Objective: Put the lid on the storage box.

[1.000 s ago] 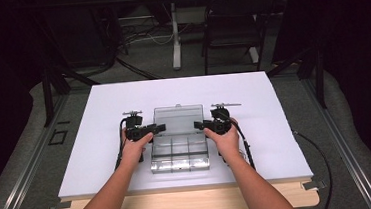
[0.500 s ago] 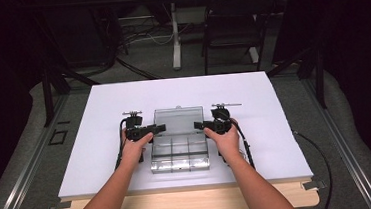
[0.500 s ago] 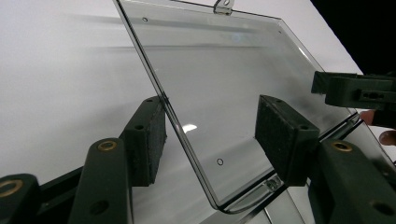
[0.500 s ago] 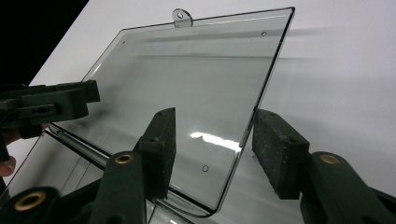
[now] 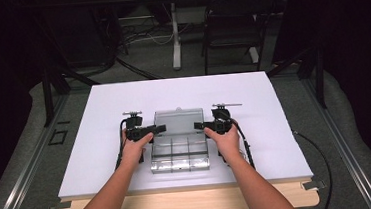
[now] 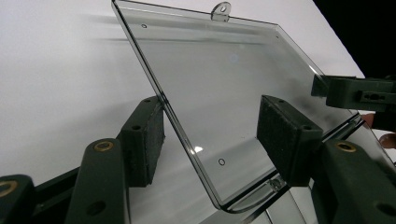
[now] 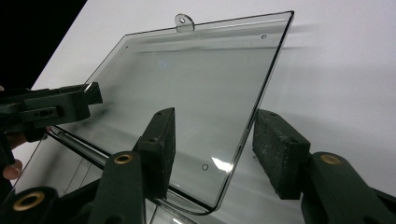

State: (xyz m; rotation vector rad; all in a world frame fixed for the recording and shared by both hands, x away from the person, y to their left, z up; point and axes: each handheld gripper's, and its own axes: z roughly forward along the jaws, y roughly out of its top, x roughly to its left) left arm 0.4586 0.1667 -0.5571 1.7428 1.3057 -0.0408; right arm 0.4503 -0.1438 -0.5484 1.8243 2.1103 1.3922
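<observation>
no readable text, labels or numbers anywhere

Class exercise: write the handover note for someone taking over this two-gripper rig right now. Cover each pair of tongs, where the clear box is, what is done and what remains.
Left tongs: open, jaws just widening, straddling the lid's side edge; pads not pressing.
Right tongs: open, straddling the opposite edge of the lid.
Clear compartment box: near the front middle of the white table, lid swung up and back past the base.
Done: box opened.
Left: probably draw both tongs clear of the lid.
</observation>
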